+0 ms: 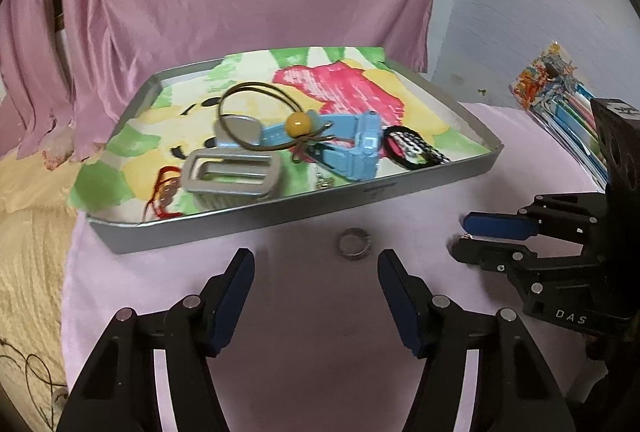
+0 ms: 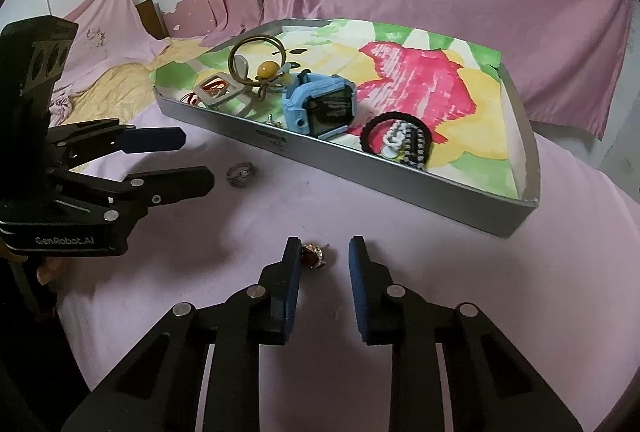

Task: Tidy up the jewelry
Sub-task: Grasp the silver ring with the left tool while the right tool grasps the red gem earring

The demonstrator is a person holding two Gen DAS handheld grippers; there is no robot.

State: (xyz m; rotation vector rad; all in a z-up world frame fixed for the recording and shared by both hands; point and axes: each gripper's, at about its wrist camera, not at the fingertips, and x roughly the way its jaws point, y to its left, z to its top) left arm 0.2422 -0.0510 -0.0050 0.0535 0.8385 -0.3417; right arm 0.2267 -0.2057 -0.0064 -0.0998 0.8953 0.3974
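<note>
A silver ring [image 1: 353,243] [image 2: 241,174] lies on the pink cloth just ahead of my left gripper [image 1: 316,259] [image 2: 195,158], which is open and empty. A small gold-brown earring [image 2: 315,256] rests on the cloth between the fingers of my right gripper [image 2: 324,247] [image 1: 460,237]. It lies close to the left finger, and that gripper is open. Beyond both stands a silver tray [image 1: 280,210] [image 2: 400,178] lined with a painted sheet. It holds a blue watch [image 1: 352,148] [image 2: 320,104], a yellow-bead hair tie [image 1: 298,122], a grey buckle [image 1: 232,174], a red cord [image 1: 164,188] and a black-and-white bracelet [image 2: 404,140].
Pink curtains hang close behind the tray. A yellow blanket [image 1: 28,232] lies off the left side of the cloth. A colourful packet [image 1: 560,100] sits at the right, near the right gripper's body.
</note>
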